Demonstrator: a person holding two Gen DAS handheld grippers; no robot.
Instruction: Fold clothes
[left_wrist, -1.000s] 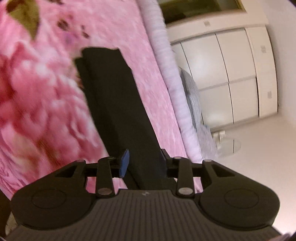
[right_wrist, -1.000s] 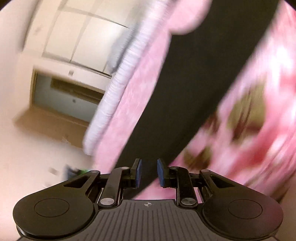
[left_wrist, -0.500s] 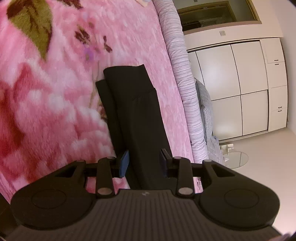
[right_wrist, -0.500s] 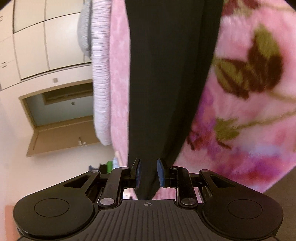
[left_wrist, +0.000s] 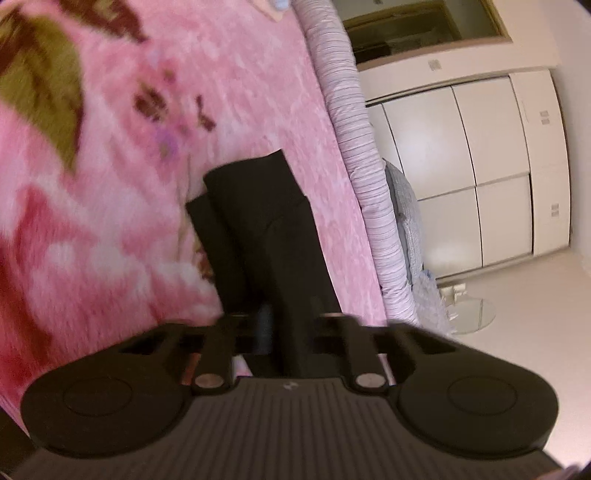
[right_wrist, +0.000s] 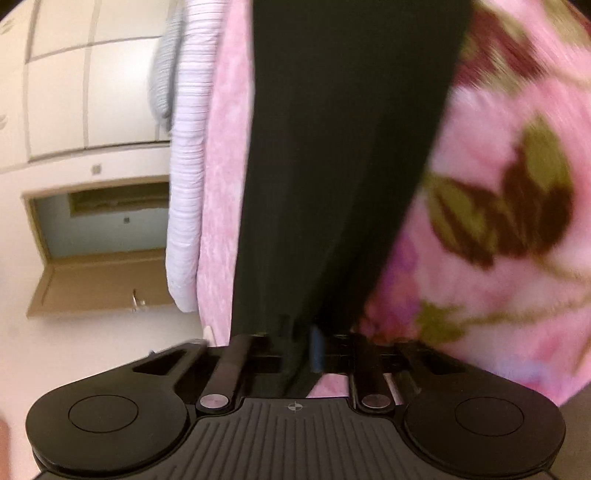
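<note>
Black trousers (left_wrist: 266, 236) lie as a long dark strip on the pink floral blanket (left_wrist: 110, 206) of a bed, and both grippers have a pinch of them. In the left wrist view the left gripper (left_wrist: 284, 328) has just been closing its fingers, and the black cloth now sits squeezed between them, rising from the pinch in a narrow band. In the right wrist view the right gripper (right_wrist: 303, 347) has likewise just been closing; its fingers (right_wrist: 317, 349), one blue pad showing, press on a bunched edge of the same cloth (right_wrist: 343, 147).

Outward from the left gripper, the fabric is plain, matte and unpatterned. It runs away across the blanket and ends in two squared-off ends, one lying partly over the other and slightly offset, so a second layer peeps out on the side nearer the blanket's big leaf print. A faint seam or fold line crosses the upper layer. Outward from the right gripper the garment widens into a broad smooth panel with soft lengthwise creases, reaching to the top of that view.

Beside the trousers, on the blanket's plain pink margin, runs a pale lilac striped bed edge (left_wrist: 354, 147). Beyond that edge stand white wardrobe doors (left_wrist: 480, 166).
</note>
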